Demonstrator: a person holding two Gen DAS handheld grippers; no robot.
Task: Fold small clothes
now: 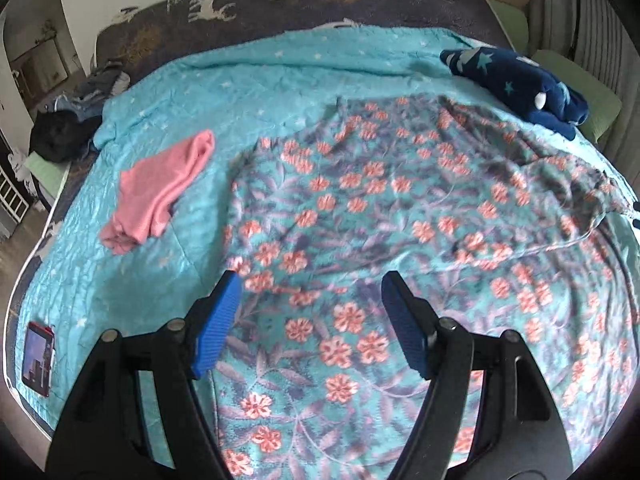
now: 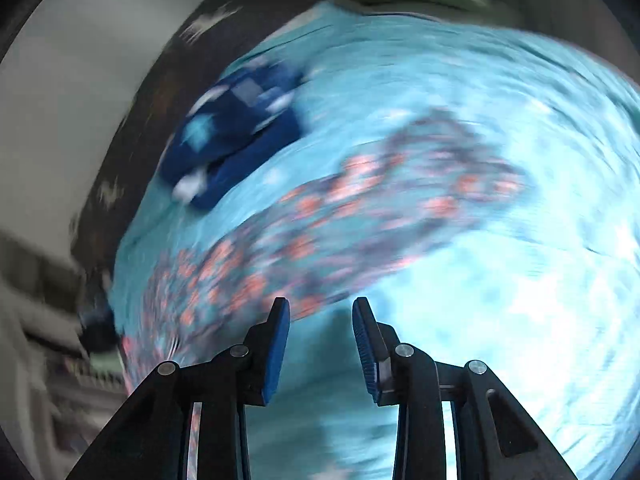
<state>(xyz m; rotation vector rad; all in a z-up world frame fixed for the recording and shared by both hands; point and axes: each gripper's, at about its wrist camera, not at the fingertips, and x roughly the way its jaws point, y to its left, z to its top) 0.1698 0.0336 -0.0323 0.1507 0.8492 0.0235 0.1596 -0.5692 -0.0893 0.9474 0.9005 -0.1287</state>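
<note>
A teal floral garment with pink flowers [image 1: 360, 208] lies spread on the turquoise bedspread [image 1: 248, 80]. My left gripper [image 1: 310, 280] is open and empty, just above the garment's near part. A folded pink garment [image 1: 160, 196] lies to its left. A navy star-patterned garment [image 1: 520, 84] lies folded at the far right. The right wrist view is blurred by motion. My right gripper [image 2: 320, 306] is open and empty above the bedspread [image 2: 500, 320], near the floral garment's edge [image 2: 320, 220]. The navy garment [image 2: 236, 136] lies beyond.
A phone [image 1: 38, 358] lies at the bed's near left edge. Dark clothes [image 1: 76, 120] are piled at the far left corner. A dark deer-print sheet [image 1: 280, 4] covers the far end. Green cushions [image 1: 580, 92] sit at the right.
</note>
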